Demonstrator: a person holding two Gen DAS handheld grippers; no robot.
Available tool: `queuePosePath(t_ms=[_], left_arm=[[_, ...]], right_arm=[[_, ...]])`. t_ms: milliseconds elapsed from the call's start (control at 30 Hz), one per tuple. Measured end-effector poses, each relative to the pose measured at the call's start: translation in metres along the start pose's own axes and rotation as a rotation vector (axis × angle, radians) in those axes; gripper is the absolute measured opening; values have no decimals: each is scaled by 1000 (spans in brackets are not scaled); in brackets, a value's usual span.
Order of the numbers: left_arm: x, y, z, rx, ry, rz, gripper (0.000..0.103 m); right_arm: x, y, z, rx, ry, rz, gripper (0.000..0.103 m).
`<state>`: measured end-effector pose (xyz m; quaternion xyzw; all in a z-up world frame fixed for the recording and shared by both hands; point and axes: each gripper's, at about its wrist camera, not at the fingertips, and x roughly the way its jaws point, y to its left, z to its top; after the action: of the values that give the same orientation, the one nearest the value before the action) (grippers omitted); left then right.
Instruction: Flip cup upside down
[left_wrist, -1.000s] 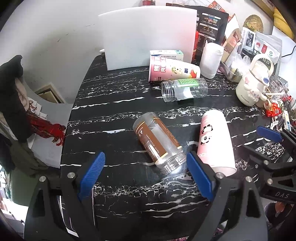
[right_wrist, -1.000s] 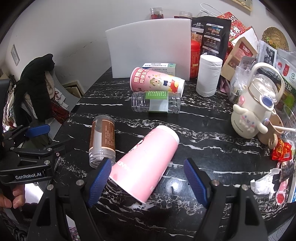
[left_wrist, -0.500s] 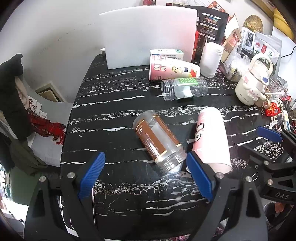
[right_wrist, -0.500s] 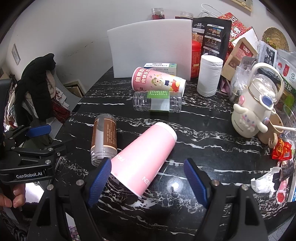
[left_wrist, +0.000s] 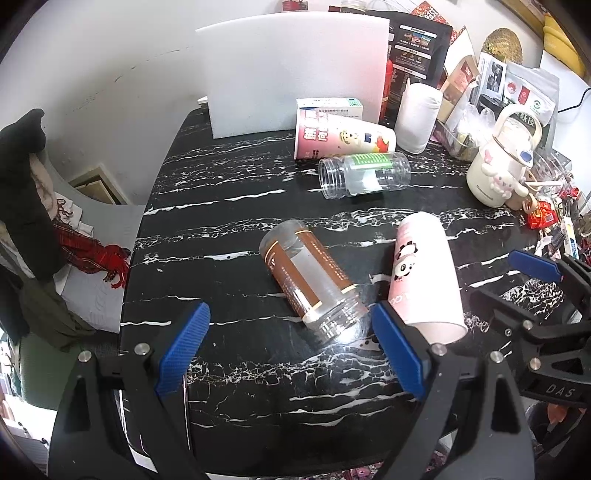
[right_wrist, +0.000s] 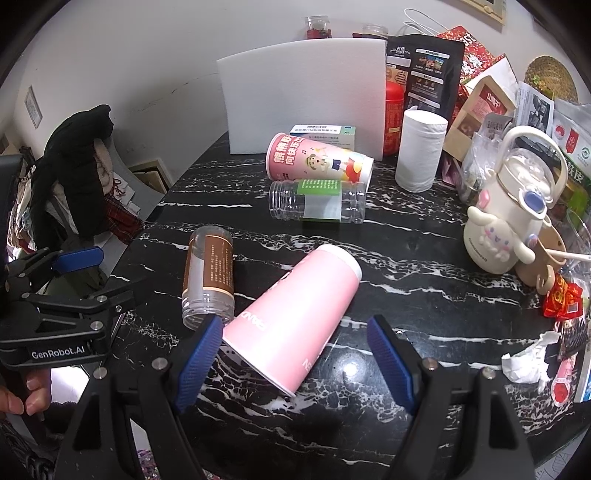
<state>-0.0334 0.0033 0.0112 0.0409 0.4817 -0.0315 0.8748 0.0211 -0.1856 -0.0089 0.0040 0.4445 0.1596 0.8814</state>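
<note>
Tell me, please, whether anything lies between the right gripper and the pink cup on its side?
Nothing visible does. The right gripper is open, with the pink cup's open end between its fingers. The brown-labelled jar lies just beside the cup's left, not in the path.

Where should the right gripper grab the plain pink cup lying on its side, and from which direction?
Probably across the pink cup's wide open end, coming straight ahead and down with the right gripper. It lies on the table, mouth toward the open jaws, brown-label jar close on its left.
</note>
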Motion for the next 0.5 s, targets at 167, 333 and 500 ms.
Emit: queuePosePath(t_ms=[167,333,500], left_arm=[[1,-1,0,-2,5,-7,89],[5,-3,6,4,10,-4,89],[12,-3,13,8,18,-3,89]], right_arm=[[1,0,1,1,3,8,81],[3,-3,2,5,5,10,81],[9,-8,6,9,11,12,81]])
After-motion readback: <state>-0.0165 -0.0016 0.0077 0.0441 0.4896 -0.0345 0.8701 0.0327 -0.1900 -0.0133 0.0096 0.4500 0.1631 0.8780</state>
